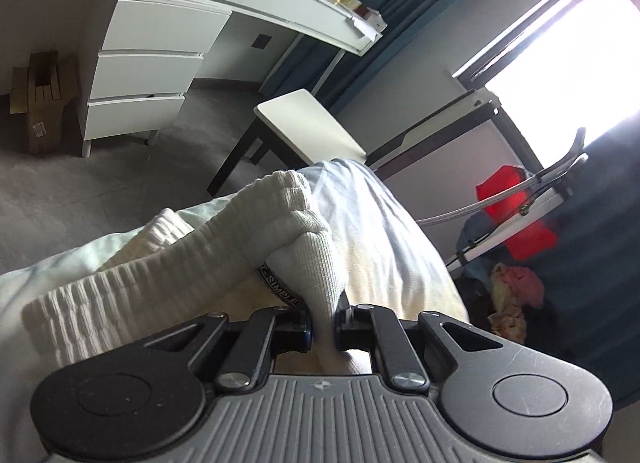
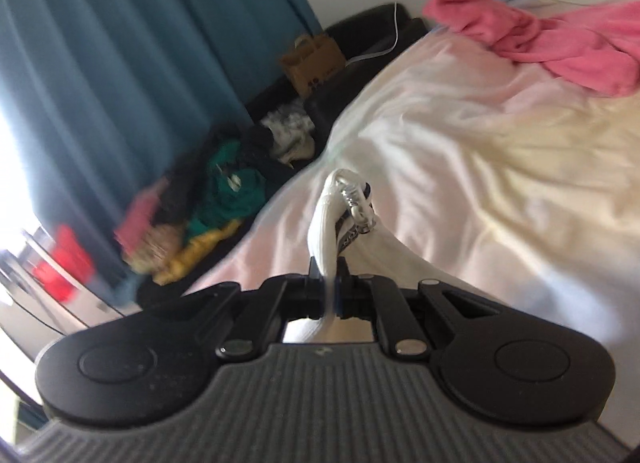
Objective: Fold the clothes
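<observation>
A white ribbed knit garment (image 1: 168,263) with a dark label reading "SIMPLE" lies bunched on the pale bed sheet (image 1: 380,231). My left gripper (image 1: 324,323) is shut on a pinched fold of it, which rises between the jaws. In the right wrist view my right gripper (image 2: 330,291) is shut on a thin white fold of the same garment (image 2: 326,223), with a metal clasp and patterned strap at its top, held above the bed (image 2: 460,135). The right view is motion-blurred.
A pink garment (image 2: 560,43) lies at the bed's far side. A pile of coloured clothes (image 2: 212,203) sits on the floor by blue curtains (image 2: 120,63). A white desk with drawers (image 1: 152,63), a white stool (image 1: 308,127) and a red object (image 1: 516,211) stand beyond the bed.
</observation>
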{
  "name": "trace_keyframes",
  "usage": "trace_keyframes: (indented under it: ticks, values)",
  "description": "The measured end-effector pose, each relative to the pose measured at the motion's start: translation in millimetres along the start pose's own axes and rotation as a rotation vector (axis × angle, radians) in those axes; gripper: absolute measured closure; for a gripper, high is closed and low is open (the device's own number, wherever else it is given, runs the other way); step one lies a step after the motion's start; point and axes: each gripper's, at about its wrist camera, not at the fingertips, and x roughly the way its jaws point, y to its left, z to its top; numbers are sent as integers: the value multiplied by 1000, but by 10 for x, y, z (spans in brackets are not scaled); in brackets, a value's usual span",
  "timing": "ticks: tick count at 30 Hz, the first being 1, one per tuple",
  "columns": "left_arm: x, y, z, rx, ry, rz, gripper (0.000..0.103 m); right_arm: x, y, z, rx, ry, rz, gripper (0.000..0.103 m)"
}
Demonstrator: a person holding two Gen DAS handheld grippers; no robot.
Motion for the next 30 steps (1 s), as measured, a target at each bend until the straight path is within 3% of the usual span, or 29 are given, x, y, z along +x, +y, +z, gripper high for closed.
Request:
trace_keyframes:
  ticks: [4,9,11,12,13,14,16,21,26,30]
  values:
    - [516,-93,-57,16,35,60,90,555,73,-239,-24,54,-61,95]
    - [636,-140,-73,55,41,69,86,747,-42,-398,2,67,-50,91]
    - [544,-128,-35,76,41,60,70,704,-92,-364,21,87,-14,89]
    - [482,-121,-23,85,35,62,48,658,-135,-332,29,101,3,88]
    - [410,-110,-15,94,29,61,40,611,-179,-298,36,116,21,85]
    - [280,-71,-34,103,24,46,37,517,-229,-274,40,119,31,82]
    - [18,7,-72,121,13,14,27,313,-320,-263,51,111,55,64]
    - [-469,467,-279,43,24,-48,22,-429,-671,-349,113,50,148,31]
    - [-914,981,-512,-64,41,-107,19,-962,-1113,-554,228,73,197,31]
    - [-849,1248,-695,-185,67,-119,19,-1045,-1384,-760,302,164,241,31]
